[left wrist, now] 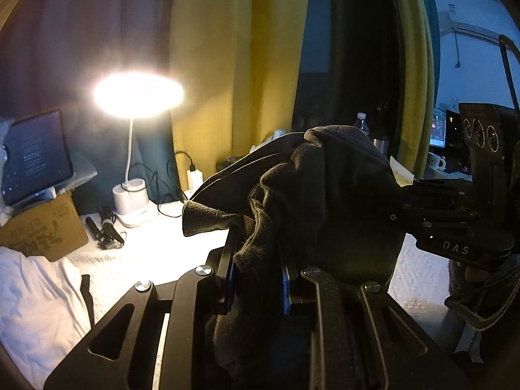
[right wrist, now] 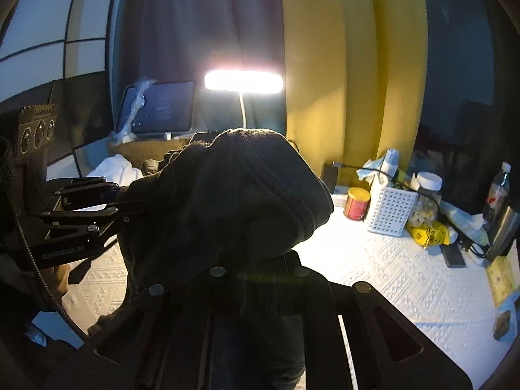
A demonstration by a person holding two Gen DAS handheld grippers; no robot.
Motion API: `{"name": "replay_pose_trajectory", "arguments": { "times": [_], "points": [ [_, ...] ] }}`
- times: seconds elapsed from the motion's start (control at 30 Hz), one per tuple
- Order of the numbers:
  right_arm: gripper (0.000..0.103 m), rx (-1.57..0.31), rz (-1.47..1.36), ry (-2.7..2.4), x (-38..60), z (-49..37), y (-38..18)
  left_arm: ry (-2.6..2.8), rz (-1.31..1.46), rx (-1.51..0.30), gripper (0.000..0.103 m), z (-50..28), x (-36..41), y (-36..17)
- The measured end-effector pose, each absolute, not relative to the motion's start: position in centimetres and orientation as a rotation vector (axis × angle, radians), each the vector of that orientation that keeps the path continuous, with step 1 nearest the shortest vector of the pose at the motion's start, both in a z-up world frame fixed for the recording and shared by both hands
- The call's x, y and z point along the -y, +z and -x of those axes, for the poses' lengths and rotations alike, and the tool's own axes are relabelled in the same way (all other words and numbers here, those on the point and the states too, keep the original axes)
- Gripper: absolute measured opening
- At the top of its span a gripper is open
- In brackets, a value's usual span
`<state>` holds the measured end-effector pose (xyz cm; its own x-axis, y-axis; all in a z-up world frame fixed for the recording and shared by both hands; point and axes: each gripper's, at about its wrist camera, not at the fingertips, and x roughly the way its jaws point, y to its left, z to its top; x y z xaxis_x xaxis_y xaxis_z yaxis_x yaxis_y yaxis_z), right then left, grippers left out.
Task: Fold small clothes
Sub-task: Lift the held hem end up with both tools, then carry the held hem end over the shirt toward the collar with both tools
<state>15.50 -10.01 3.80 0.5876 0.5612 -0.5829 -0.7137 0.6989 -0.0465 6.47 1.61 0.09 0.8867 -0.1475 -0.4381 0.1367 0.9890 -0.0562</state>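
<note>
A dark garment [left wrist: 308,195] is held up above the white table cover [left wrist: 156,253], in front of the lit desk lamp [left wrist: 138,94]. The left gripper [left wrist: 256,282] pinches its lower bunch between the blue pads. The right gripper [right wrist: 256,260] is covered by the cloth, so I cannot tell its state. The garment stretches sideways between the two grippers, bunched and arched upward.
</note>
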Motion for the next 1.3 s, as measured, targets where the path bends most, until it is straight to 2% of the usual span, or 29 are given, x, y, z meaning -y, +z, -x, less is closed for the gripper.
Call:
{"name": "replay_pose_trajectory", "arguments": {
  "times": [0.77,1.3],
  "points": [
    [0.011,-0.355,0.281,0.773,9.9,-8.7,11.1,-0.128,0.006,-0.274,0.019,-0.4,-2.7,5.5],
    [0.011,-0.241,0.321,0.898,4.5,-5.4,14.2,-0.003,0.011,-0.164,0.019,3.9,-8.3,7.8]
  ]
}}
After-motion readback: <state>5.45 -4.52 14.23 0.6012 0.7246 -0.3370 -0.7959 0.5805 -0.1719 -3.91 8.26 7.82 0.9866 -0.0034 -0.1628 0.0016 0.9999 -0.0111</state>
